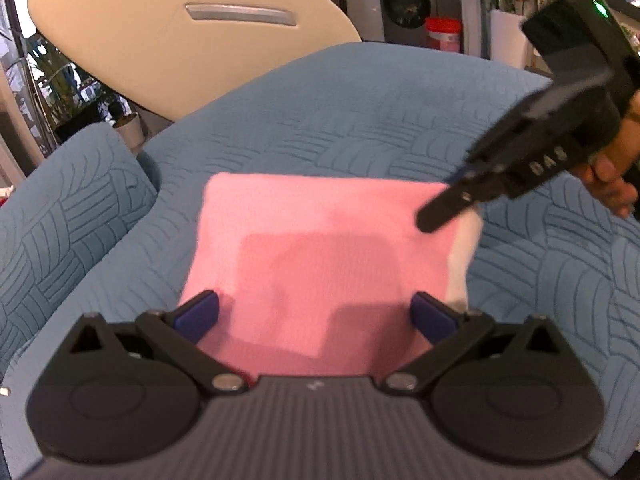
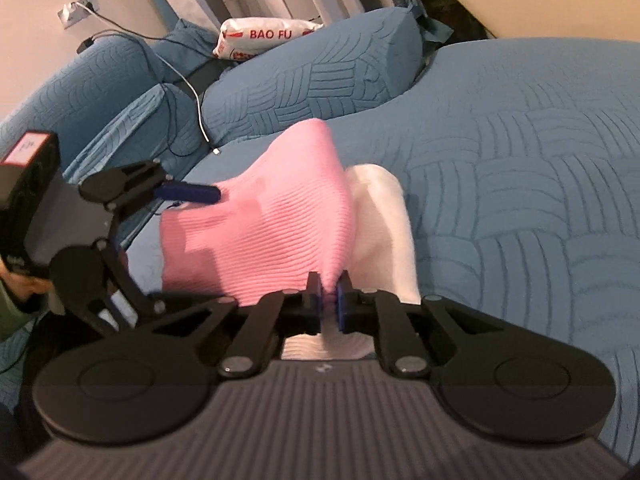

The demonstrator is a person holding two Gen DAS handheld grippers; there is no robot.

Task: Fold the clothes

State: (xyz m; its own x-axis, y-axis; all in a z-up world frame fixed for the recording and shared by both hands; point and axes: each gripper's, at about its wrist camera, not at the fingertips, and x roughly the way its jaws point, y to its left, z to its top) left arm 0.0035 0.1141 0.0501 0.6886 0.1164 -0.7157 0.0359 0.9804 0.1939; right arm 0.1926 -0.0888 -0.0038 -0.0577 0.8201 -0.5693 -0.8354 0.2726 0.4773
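Note:
A pink knit garment (image 1: 320,256) with a white part (image 1: 464,256) along its right side lies folded on the blue quilted sofa (image 1: 360,112). My left gripper (image 1: 316,316) is open, its blue pads astride the garment's near edge, holding nothing. My right gripper (image 2: 329,304) is shut on the pink garment (image 2: 272,232), pinching its edge and lifting it off the white part (image 2: 384,224). The right gripper also shows in the left wrist view (image 1: 440,216) over the garment's far right corner. The left gripper also shows in the right wrist view (image 2: 192,194).
A blue bolster cushion (image 2: 312,76) lies behind the garment, with a white "BAO FU" bag (image 2: 264,36) and a charging cable (image 2: 192,100) beyond. A beige chair back (image 1: 168,32) and a washing machine (image 1: 408,4) stand past the sofa.

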